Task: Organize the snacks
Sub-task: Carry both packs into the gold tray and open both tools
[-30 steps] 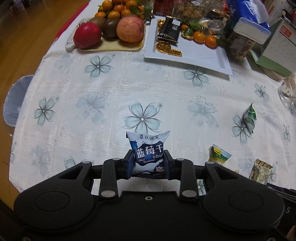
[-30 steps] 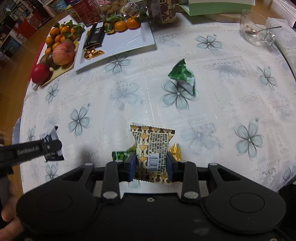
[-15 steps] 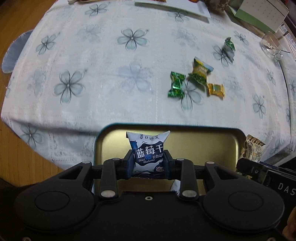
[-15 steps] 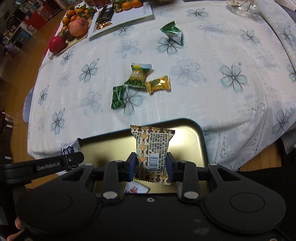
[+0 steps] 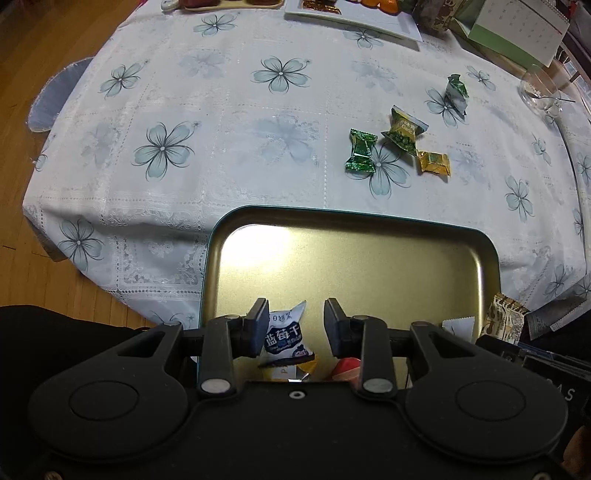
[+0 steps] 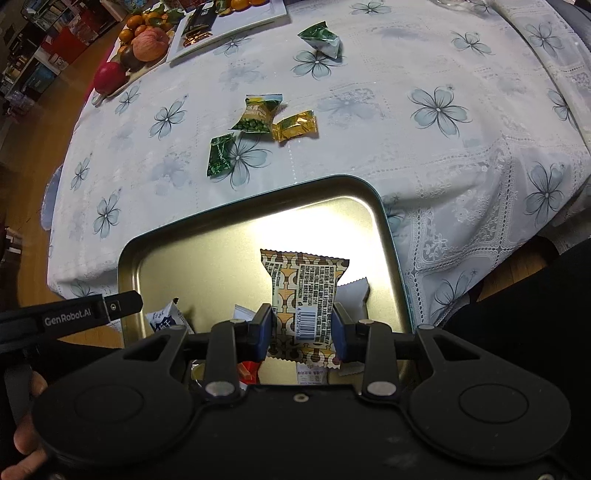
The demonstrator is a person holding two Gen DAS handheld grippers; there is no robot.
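Observation:
A gold metal tin (image 5: 369, 236) with a teal rim sits below the table's near edge; it also shows in the right wrist view (image 6: 207, 254). My left gripper (image 5: 296, 326) is open over the tin, and the blue-and-white blueberry packet (image 5: 284, 338) lies loose between its jaws on other snacks. My right gripper (image 6: 302, 334) is shut on a brown-and-cream patterned packet (image 6: 304, 291) above the tin. A dark green candy (image 5: 360, 150), a green pea packet (image 5: 404, 130), a gold candy (image 5: 434, 162) and a green pouch (image 5: 456, 90) lie on the flowered tablecloth (image 5: 221, 110).
A white plate (image 6: 236, 18) with snacks and a fruit tray with an apple (image 6: 149, 44) stand at the table's far side. A glass cup (image 5: 541, 92) and a calendar (image 5: 517, 26) are at the far right. The left gripper's arm (image 6: 74, 317) shows in the right view.
My left gripper has opened and let the blueberry packet go into the tin. Both grippers have come lower over the tin. The right one still holds its packet.

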